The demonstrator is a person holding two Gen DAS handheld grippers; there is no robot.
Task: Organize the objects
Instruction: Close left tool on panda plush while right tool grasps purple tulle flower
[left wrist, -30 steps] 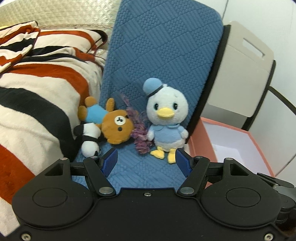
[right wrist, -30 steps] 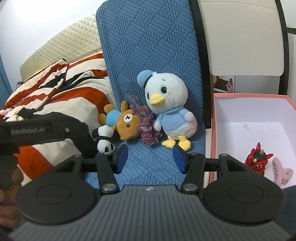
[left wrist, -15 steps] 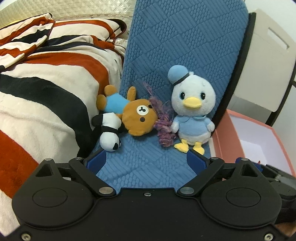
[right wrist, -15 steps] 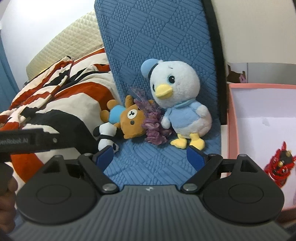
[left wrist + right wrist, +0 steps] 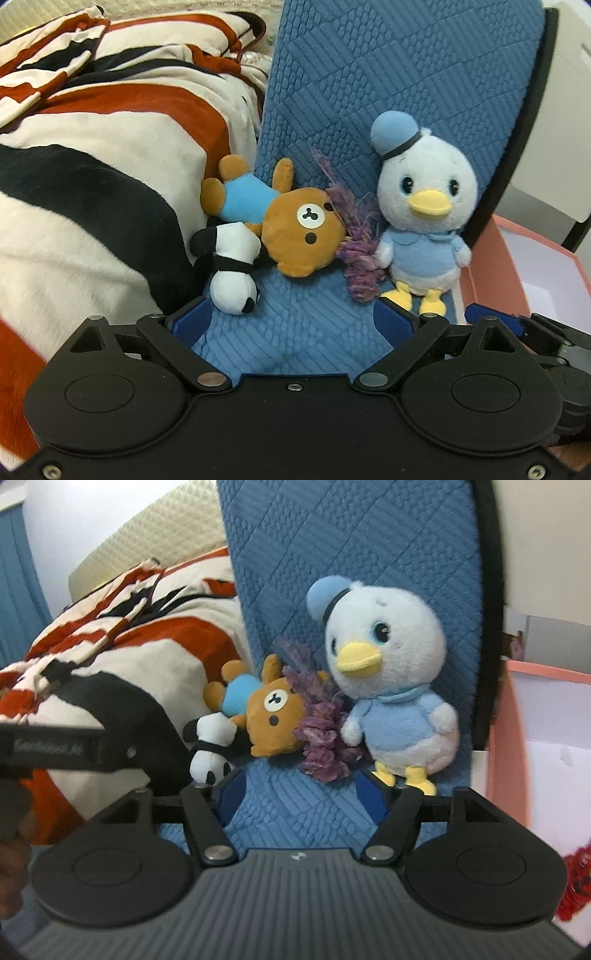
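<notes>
Left tool [image 5: 291, 319] on my feed: jaws wide, just opened out, nothing between them but blue cushion [image 5: 295, 332]. Right tool [image 5: 299, 788] open too, jaws just narrowed a bit, also holding nothing. Panda plush [image 5: 232, 273] lies just ahead of my left tool's left finger, touching the bear plush [image 5: 295, 229] (bear is tipped over). Purple tuft [image 5: 360, 254] sits between bear and upright duck plush [image 5: 424, 206]. Striped blanket [image 5: 92, 166] left, pink box [image 5: 509, 738] right, red toy [image 5: 576, 878] inside it.
</notes>
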